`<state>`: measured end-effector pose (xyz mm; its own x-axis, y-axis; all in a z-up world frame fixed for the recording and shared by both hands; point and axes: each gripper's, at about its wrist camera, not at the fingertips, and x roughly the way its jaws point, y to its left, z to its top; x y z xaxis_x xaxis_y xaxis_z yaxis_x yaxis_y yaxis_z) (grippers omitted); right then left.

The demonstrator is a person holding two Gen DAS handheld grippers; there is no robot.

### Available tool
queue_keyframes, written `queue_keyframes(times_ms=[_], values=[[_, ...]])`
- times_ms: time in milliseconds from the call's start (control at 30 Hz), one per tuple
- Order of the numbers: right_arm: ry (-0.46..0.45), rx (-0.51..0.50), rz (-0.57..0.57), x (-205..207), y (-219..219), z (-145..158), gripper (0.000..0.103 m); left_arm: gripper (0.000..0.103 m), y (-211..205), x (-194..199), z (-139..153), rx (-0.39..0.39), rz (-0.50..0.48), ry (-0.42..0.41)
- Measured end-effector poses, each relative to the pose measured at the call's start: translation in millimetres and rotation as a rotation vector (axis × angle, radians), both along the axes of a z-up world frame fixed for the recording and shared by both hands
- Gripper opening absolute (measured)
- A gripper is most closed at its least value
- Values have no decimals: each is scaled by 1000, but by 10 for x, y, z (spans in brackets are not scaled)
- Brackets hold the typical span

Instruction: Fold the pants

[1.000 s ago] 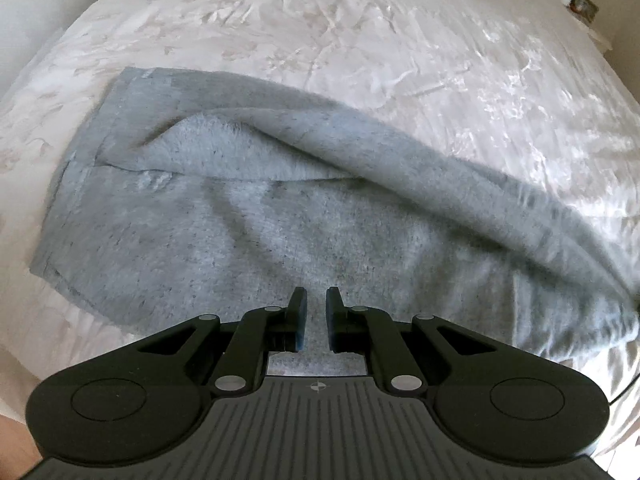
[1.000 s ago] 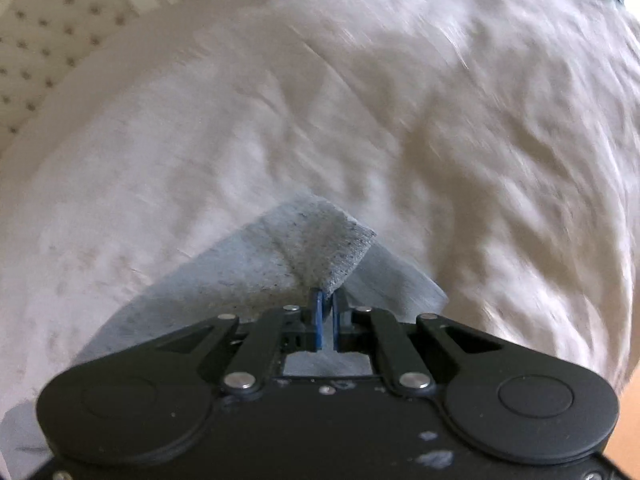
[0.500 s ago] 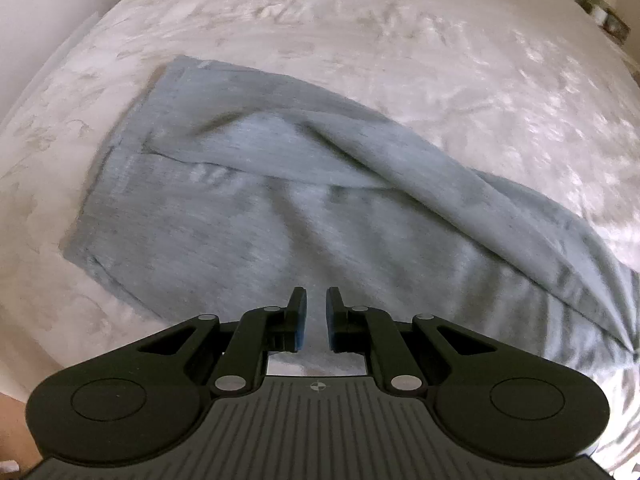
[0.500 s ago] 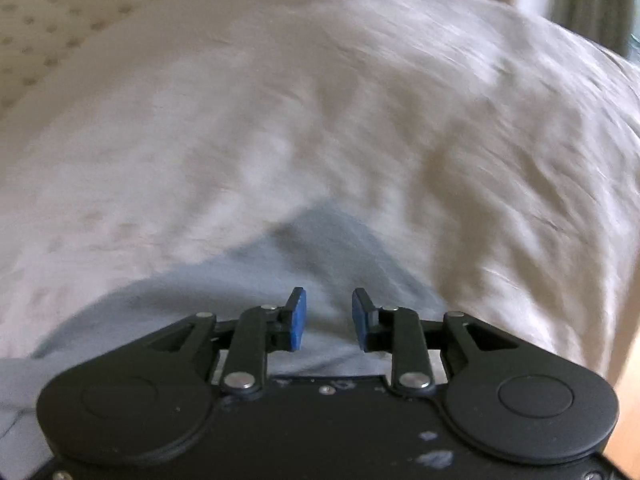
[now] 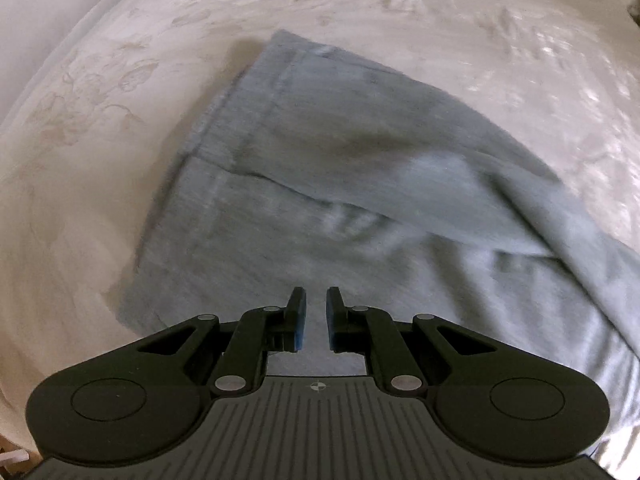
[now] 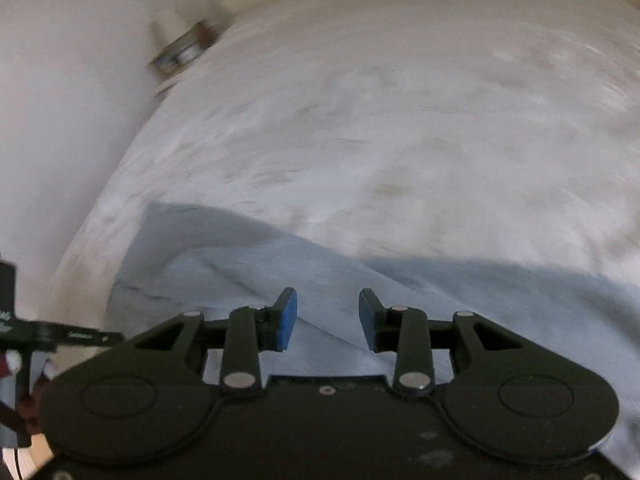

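Pants [image 5: 360,208] blurred, cut off right

Wide bare bedcover [image 5: 400,8] is seen on the far side of the grey pants [image 5: 360,184] and to their left, where a gripper could pass unhindered. On the right, a raised fold of the pants is laid diagonally across the lower layer, forming the one ridge in the way. In the right wrist view, a blurred object [image 6: 180,50] is seen at the bed's far left edge beside a pale wall.
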<state>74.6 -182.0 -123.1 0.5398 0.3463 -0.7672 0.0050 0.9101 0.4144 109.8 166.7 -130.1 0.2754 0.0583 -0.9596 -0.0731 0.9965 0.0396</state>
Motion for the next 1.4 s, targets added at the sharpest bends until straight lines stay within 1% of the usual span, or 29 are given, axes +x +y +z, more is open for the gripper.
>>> queue_keyframes(times_ms=[100, 200, 267, 333, 433, 500, 600, 733, 833, 867, 900, 933, 967, 1000, 1033, 1100, 1133, 1167, 1267, 1333, 1400], values=[[-42, -41, 82, 421, 457, -6, 39, 10, 210, 178, -91, -3, 7, 9], [-92, -87, 128, 793, 848, -42, 39, 10, 388, 324, -211, -15, 21, 25], [-113, -103, 153, 995, 1021, -56, 39, 10, 498, 403, -301, -32, 31, 42], [-115, -119, 200, 1213, 1198, -127, 40, 10, 598, 468, -429, -38, 39, 78], [-77, -154, 266, 1524, 1421, -277, 40, 10, 699, 515, -616, -38, 47, 128], [-45, -160, 324, 1722, 1509, -404, 40, 10, 751, 523, -698, -66, 50, 138], [20, -164, 417, 1955, 1655, -626, 41, 10, 782, 530, -758, -85, 53, 141], [93, -140, 503, 2087, 1714, -859, 42, 11, 767, 549, -811, -69, 35, 134], [145, -98, 514, 2168, 1732, -940, 44, 11, 747, 562, -834, -56, 31, 129], [162, -88, 515, 2157, 1729, -915, 44, 11, 733, 567, -833, -55, 33, 129], [167, -83, 511, 2149, 1739, -884, 41, 11, 726, 501, -804, -55, 38, 129], [159, -87, 503, 2137, 1753, -845, 34, 10, 727, 498, -803, -58, 42, 130], [126, -92, 502, 2092, 1772, -771, 25, 10, 733, 512, -787, -60, 44, 132], [94, -102, 502, 2033, 1788, -687, 9, 10, 738, 509, -782, -64, 47, 132], [71, -123, 500, 1978, 1814, -612, 9, 10, 751, 502, -775, -70, 53, 130], [-1, -125, 507, 1763, 1843, -349, 8, 11, 813, 497, -721, -87, 74, 119], [-43, -121, 516, 1621, 1869, -195, 7, 11, 836, 470, -687, -93, 88, 108], [-74, -123, 528, 1488, 1899, -69, 3, 11, 860, 435, -647, -91, 100, 94], [-174, -154, 597, 954, 2071, 293, 4, 11, 955, 290, -498, -81, 128, 49], [-215, -167, 644, 586, 2196, 433, 4, 11, 1040, 167, -399, -59, 150, 21], [-226, -173, 681, 243, 2316, 474, 4, 11, 1160, 30, -305, -52, 180, -6]])
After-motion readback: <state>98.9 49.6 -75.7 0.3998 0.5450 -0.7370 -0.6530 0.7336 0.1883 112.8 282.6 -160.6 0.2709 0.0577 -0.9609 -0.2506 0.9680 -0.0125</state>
